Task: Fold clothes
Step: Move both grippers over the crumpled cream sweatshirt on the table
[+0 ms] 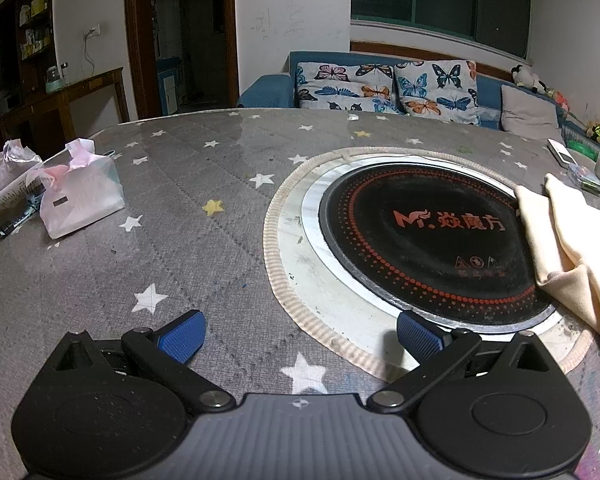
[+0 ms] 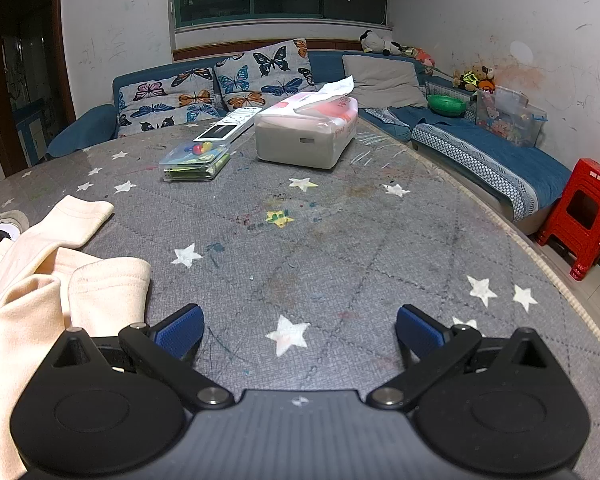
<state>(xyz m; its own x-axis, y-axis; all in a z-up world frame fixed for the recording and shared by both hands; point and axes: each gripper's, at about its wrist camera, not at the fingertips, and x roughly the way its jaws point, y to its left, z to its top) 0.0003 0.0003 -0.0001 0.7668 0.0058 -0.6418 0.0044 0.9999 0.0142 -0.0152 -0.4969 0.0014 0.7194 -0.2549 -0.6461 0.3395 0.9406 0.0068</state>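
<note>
A cream-coloured garment (image 2: pixel 40 280) lies crumpled on the grey star-print tablecloth (image 2: pixel 340 240), at the left of the right wrist view. It also shows at the right edge of the left wrist view (image 1: pixel 568 240), partly over the black round cooktop (image 1: pixel 432 240). My left gripper (image 1: pixel 300 336) is open and empty, low over the cloth, left of the garment. My right gripper (image 2: pixel 300 334) is open and empty, its left finger (image 2: pixel 180 336) close beside the garment's edge.
White plastic bags (image 1: pixel 80 196) sit at the far left of the table. A tissue pack (image 2: pixel 308 132), a clear plastic box (image 2: pixel 196 160) and a remote (image 2: pixel 228 124) sit at the far side. A blue sofa (image 2: pixel 480 148) and a red stool (image 2: pixel 580 216) stand beyond the table edge.
</note>
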